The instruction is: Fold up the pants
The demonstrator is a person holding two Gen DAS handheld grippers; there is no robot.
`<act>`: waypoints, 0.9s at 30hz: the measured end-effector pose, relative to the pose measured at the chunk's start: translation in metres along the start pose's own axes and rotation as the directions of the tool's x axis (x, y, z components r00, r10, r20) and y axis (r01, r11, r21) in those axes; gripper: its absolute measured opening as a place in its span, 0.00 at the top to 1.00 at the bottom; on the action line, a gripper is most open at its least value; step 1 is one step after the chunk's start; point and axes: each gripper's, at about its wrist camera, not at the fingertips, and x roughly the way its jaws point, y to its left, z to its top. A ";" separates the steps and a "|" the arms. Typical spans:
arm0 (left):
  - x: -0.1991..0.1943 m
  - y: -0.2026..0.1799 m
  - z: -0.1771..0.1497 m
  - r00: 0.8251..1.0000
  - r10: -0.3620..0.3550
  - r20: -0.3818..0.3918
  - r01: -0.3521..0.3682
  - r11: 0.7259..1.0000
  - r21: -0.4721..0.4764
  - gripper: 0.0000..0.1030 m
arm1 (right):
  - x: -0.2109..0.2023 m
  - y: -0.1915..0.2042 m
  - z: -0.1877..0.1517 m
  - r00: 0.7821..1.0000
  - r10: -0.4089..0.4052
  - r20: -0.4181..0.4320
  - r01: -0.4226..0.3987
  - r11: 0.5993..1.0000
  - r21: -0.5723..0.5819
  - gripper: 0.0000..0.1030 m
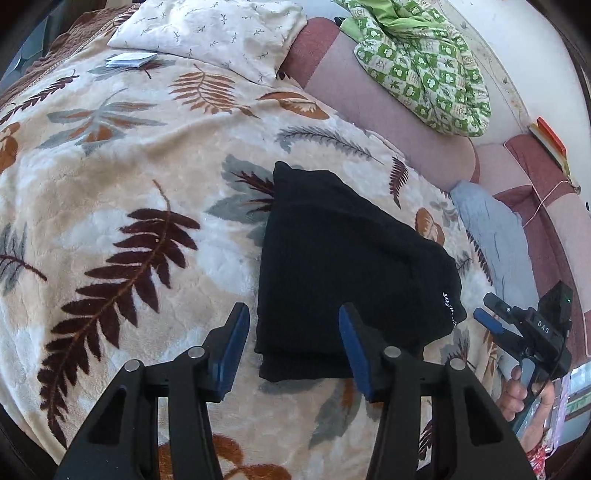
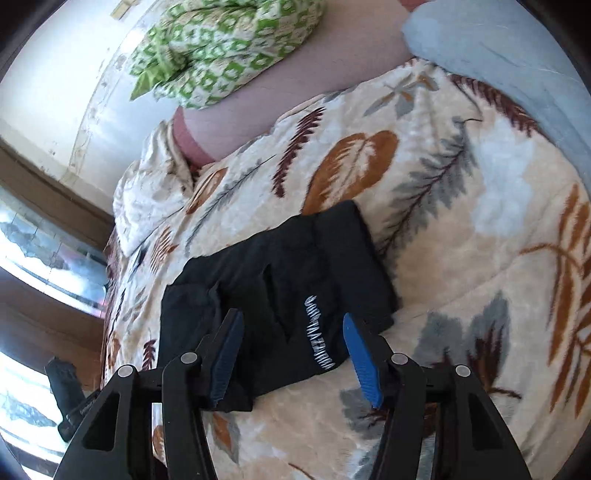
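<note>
The black pants [image 1: 343,266] lie folded into a compact stack on the leaf-patterned blanket [image 1: 122,177]. White lettering shows near one edge. My left gripper [image 1: 293,328] is open and empty, hovering just above the stack's near edge. My right gripper [image 2: 293,339] is open and empty, held over the pants [image 2: 280,280] beside the lettering. The right gripper also shows at the right edge of the left wrist view [image 1: 491,314], held by a hand, apart from the pants.
A white patterned pillow [image 1: 218,33] and a small white booklet [image 1: 129,60] lie at the far end. A green-and-white quilt [image 1: 424,62] sits on the pink mattress [image 1: 388,122]. A light blue cloth [image 1: 491,229] lies to the right. The bed's edge and floor show in the right wrist view [image 2: 44,288].
</note>
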 end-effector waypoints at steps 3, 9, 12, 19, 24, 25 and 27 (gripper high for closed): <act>-0.004 -0.005 -0.002 1.000 0.012 0.002 -0.012 1.000 0.012 0.52 | 0.016 0.024 -0.007 1.000 -0.009 0.008 0.010 0.999 -0.052 0.41; -0.015 -0.006 -0.003 0.998 0.049 0.035 -0.050 0.998 0.041 0.50 | 0.025 0.028 -0.022 1.000 0.003 0.022 -0.001 0.997 -0.073 0.40; -0.010 -0.005 -0.005 0.999 0.041 0.019 -0.041 0.999 0.028 0.49 | 0.021 0.019 -0.030 0.998 -0.052 0.048 0.056 0.995 -0.088 0.40; 0.006 -0.054 0.013 1.000 -0.017 -0.016 0.019 0.989 0.146 0.48 | -0.015 -0.038 -0.037 0.972 -0.142 0.188 0.137 0.990 0.038 0.40; 0.044 -0.141 0.046 0.994 -0.068 -0.085 0.094 0.934 0.345 0.44 | -0.001 -0.061 -0.041 0.983 -0.090 0.163 0.071 0.991 0.115 0.40; 0.055 -0.162 0.050 0.992 -0.075 -0.102 0.109 0.915 0.389 0.44 | 0.003 -0.062 -0.041 0.983 -0.084 0.164 0.065 0.991 0.119 0.40; 0.076 -0.199 0.055 0.989 -0.078 -0.126 0.128 0.876 0.465 0.44 | 0.008 -0.067 -0.042 0.984 -0.064 0.166 0.041 0.990 0.136 0.40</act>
